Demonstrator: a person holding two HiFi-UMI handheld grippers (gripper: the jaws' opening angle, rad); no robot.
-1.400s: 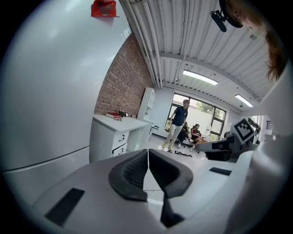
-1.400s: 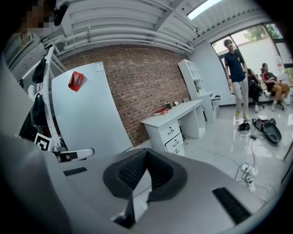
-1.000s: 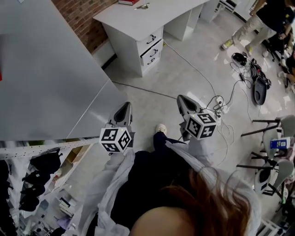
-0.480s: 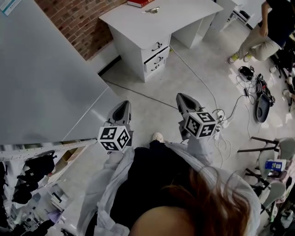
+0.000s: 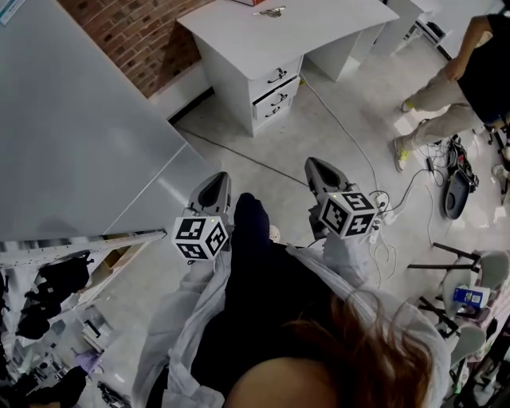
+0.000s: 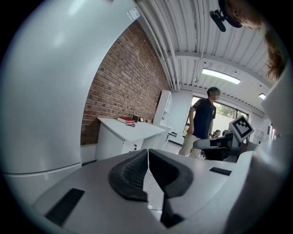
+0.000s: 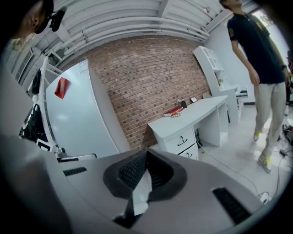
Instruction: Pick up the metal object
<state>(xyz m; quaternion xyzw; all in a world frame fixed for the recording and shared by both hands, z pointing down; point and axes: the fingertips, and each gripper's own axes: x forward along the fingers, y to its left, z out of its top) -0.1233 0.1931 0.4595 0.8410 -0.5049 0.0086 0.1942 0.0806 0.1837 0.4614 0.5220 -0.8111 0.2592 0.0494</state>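
**Both grippers shut and empty, metal object on the desk ahead**

Your left gripper [image 6: 147, 153] has its jaws pressed together with nothing between them. Same for your right gripper [image 7: 145, 155]: jaws together, empty. You hold both in front of you, above the floor [image 5: 374, 103]. The metal object [image 5: 271, 12] lies on the white desk [image 5: 319, 32] by the brick wall [image 5: 135, 32], just beside a red book [image 7: 174, 111], well apart from both grippers. Another person [image 5: 458, 80] stands right of the desk.

From the head: steeply down, onto pale tiled floor [image 5: 366, 96]. From left gripper [image 5: 213, 185] and right gripper [image 5: 317, 171]: close behind own jaws, level across the room. Common to all three: white two-drawer desk [image 5: 279, 32] by red brick wall [image 5: 135, 32].
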